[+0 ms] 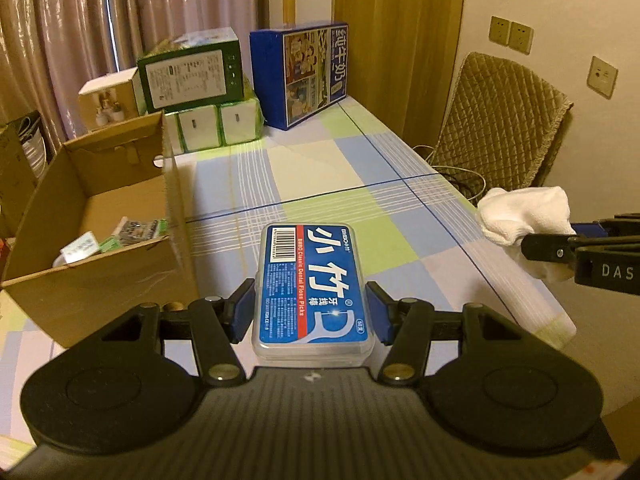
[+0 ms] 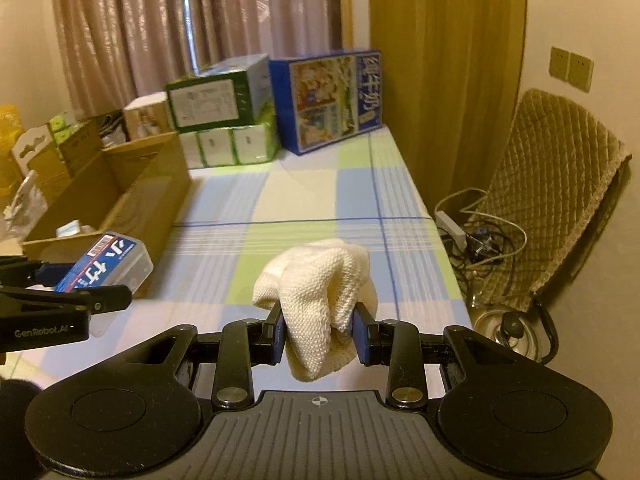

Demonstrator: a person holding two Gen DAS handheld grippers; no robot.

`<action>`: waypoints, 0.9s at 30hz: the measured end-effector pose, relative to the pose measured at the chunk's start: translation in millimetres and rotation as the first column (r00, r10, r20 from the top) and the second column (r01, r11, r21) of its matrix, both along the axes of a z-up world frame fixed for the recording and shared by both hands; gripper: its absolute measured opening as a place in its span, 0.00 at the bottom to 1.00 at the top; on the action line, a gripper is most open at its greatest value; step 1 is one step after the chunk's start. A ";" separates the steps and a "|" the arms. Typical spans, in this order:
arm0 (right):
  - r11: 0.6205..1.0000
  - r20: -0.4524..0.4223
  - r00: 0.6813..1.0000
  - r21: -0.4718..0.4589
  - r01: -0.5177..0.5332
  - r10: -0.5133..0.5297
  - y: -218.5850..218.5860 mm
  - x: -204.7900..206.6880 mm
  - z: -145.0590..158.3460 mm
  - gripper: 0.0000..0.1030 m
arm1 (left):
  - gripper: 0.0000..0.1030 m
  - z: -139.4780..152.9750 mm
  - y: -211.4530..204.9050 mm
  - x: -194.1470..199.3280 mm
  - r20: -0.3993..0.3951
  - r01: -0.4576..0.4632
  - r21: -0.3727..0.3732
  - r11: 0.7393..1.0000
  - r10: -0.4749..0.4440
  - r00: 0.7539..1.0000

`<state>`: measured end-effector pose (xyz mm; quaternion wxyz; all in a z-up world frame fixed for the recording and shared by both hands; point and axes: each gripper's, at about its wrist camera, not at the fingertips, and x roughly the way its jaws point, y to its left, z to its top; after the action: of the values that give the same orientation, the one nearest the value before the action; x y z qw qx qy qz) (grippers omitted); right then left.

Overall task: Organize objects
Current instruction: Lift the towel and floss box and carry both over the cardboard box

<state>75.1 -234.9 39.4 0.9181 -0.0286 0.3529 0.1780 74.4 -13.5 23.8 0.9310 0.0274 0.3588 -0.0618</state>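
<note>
Black left gripper (image 1: 310,312) fills the foreground, its blue pads clamped on the sides of a clear plastic floss box (image 1: 314,286) with a blue label, held above a checked tablecloth (image 1: 320,168). To its right, the right gripper (image 2: 320,330) has its jaws closed on a bunched white cloth (image 2: 320,284), also held over the table. An open cardboard box (image 1: 100,216) with small packets inside sits at the left. Stacked cartons (image 1: 192,76) stand at the far end.
</note>
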 end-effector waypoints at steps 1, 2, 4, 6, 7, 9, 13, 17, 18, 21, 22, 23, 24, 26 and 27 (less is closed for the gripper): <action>1.000 0.002 1.000 0.005 -0.005 0.005 2.1 -4.0 2.7 0.30 | 0.51 2.7 2.2 -4.7 0.004 -0.002 0.004 1.000 0.002 1.000; 1.000 0.006 1.000 0.009 -0.009 0.009 3.5 -8.4 5.2 0.30 | 0.51 5.9 5.7 -9.8 0.006 -0.006 0.002 1.000 0.006 1.000; 1.000 0.015 1.000 0.011 -0.022 0.022 9.3 -17.0 10.8 0.30 | 0.51 10.9 13.3 -17.3 0.005 -0.014 -0.004 1.000 0.014 1.000; 0.999 0.019 0.999 0.019 -0.041 0.041 16.1 -24.4 14.9 0.30 | 0.51 15.5 21.3 -24.7 0.011 -0.029 0.004 1.000 0.029 1.000; 0.998 0.020 0.999 0.025 -0.051 0.051 19.5 -27.6 16.3 0.30 | 0.51 17.3 25.4 -27.9 0.013 -0.036 0.007 0.999 0.035 0.999; 0.996 0.021 0.997 0.033 -0.078 0.077 28.9 -34.1 18.2 0.30 | 0.51 20.2 36.1 -35.1 0.010 -0.059 0.004 0.998 0.059 0.998; 0.991 0.016 0.992 0.042 -0.129 0.128 49.4 -43.1 17.5 0.30 | 0.51 25.3 57.0 -48.5 0.012 -0.101 0.019 0.995 0.101 0.995; 0.982 0.011 0.983 0.041 -0.184 0.183 70.4 -48.7 14.9 0.30 | 0.51 26.5 78.2 -62.0 0.017 -0.145 0.039 0.989 0.145 0.989; 0.980 0.010 0.980 0.039 -0.197 0.196 75.8 -50.3 14.1 0.30 | 0.51 26.0 83.4 -64.0 0.015 -0.156 0.042 0.987 0.156 0.988; 0.973 0.005 0.973 0.031 -0.231 0.230 91.8 -52.6 11.3 0.30 | 0.51 24.6 98.9 -71.6 0.009 -0.188 0.048 0.981 0.188 0.982; 0.970 0.004 0.971 0.029 -0.240 0.240 96.0 -53.3 10.7 0.30 | 0.51 24.4 103.2 -74.5 0.012 -0.199 0.057 0.978 0.199 0.980; 0.968 0.004 0.968 0.026 -0.250 0.250 101.0 -53.7 10.2 0.30 | 0.51 24.4 107.1 -77.4 0.017 -0.209 0.065 0.976 0.208 0.978; 0.965 0.004 0.965 0.023 -0.261 0.261 106.4 -54.1 9.6 0.30 | 0.51 25.0 111.1 -79.4 0.018 -0.215 0.065 0.974 0.214 0.977; 0.959 0.002 0.959 0.017 -0.283 0.283 116.8 -55.2 8.5 0.30 | 0.51 26.1 120.1 -83.7 0.019 -0.232 0.057 0.971 0.231 0.973; 0.956 0.002 0.956 0.014 -0.293 0.293 121.3 -56.3 7.5 0.30 | 0.51 26.8 123.6 -85.3 0.021 -0.240 0.056 0.969 0.239 0.971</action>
<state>18.8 -113.6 47.0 0.8818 -0.0742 0.3436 0.3145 -10.9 110.1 50.6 0.9330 0.0115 0.3544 0.0614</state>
